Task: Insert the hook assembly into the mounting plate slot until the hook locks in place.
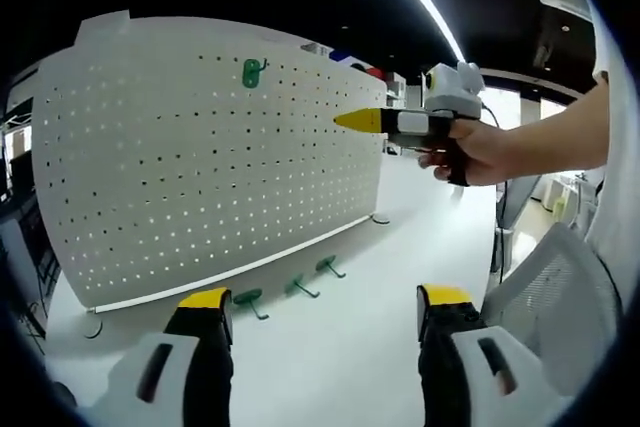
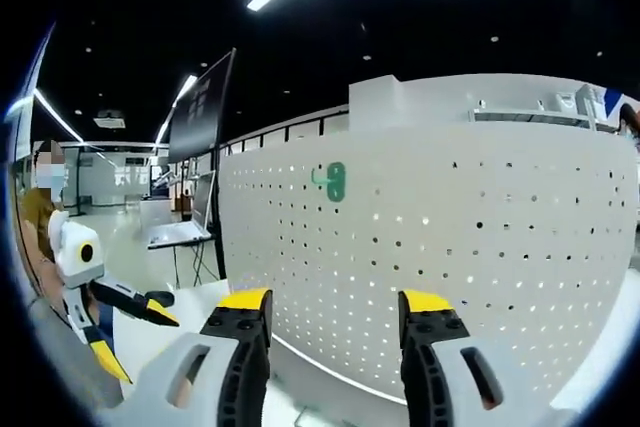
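White table (image 1: 400, 247) below pegboard (image 1: 200, 167)

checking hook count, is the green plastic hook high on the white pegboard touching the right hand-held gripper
Apart. In the left gripper view the right hand-held gripper hangs in the air, with bare white perforated pegboard between it and the mounted green plastic hook.

open tabletop (image 1: 400, 247) before pegboard (image 1: 180, 147) — three hooks (image 1: 290, 292) scattered
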Tool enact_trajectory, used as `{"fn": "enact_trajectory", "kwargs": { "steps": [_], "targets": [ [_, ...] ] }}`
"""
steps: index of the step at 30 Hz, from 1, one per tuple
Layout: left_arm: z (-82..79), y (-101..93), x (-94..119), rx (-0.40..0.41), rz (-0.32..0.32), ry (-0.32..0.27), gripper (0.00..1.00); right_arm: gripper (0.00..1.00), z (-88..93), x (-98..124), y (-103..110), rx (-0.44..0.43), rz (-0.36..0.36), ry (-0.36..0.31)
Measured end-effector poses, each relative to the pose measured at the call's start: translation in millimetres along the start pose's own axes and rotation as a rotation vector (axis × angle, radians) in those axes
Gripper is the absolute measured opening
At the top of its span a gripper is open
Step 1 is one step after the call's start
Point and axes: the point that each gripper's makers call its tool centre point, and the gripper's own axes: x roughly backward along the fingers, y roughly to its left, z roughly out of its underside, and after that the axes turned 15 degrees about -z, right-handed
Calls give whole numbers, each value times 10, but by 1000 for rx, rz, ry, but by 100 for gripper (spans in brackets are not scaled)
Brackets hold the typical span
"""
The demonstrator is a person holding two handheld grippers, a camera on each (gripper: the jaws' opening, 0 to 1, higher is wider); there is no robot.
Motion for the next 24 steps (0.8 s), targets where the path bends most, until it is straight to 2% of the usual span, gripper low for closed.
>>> {"fn": "enact_trajectory", "kwargs": {
  "steps": [24],
  "targets": [
    [9, 74, 61, -7, -5, 4, 78, 52, 397, 440, 176, -46, 4, 50]
  ]
}}
